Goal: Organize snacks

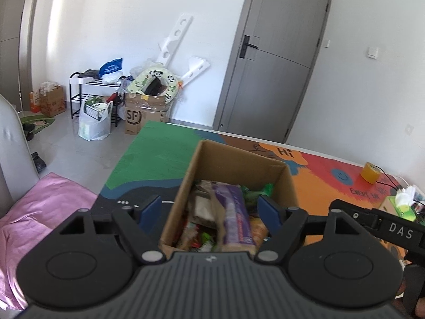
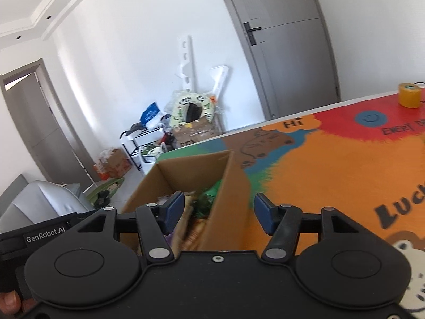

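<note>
Your left tongs (image 1: 209, 210) gape wide over the snack-filled cardboard box (image 1: 233, 164) – holding nothing. Your right tongs (image 2: 219, 211) straddle its near wall, parted, empty.

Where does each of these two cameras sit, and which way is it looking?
Left wrist view: on the left gripper, looking forward and down into the cardboard box of snacks; its open fingers and the other gripper's body show.
Right wrist view: on the right gripper, facing the box's right wall; its open fingers and a fingertip show.
Shared: box, colourful table mat, grey door, tape roll.
</note>
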A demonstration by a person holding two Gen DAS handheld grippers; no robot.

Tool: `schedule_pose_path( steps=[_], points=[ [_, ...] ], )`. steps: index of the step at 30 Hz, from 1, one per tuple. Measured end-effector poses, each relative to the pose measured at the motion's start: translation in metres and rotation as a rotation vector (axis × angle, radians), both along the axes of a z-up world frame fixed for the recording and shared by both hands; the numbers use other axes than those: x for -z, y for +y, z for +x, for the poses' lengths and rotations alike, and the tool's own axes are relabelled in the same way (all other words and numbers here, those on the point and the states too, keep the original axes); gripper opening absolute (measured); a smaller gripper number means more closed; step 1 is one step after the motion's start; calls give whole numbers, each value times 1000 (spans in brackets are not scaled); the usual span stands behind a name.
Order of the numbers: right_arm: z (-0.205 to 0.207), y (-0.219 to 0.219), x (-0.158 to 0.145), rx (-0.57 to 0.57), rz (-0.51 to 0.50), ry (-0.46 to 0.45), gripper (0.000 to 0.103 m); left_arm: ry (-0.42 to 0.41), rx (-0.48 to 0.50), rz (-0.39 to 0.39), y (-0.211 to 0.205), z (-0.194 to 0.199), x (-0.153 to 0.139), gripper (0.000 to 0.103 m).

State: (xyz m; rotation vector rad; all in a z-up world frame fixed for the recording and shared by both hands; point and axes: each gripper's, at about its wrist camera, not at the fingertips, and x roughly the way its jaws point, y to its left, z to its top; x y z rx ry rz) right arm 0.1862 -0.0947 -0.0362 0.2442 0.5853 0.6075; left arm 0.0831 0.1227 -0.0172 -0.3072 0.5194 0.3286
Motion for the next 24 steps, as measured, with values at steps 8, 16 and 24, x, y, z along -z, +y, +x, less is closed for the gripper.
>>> schedule_pose_path(
  steps=[8,16,24],
  points=[
    [-19,-43,-7,76,-16,-22,71,-20,72,7,-25,-10,-10,86],
    [-40,-88,-17,160,-27,-46,102,-37,123,12,-44,-26,-19,96],
    [-64,-120,-32,177,-49,-97,103,-47,163,24,-54,-50,-24,102]
  ],
)
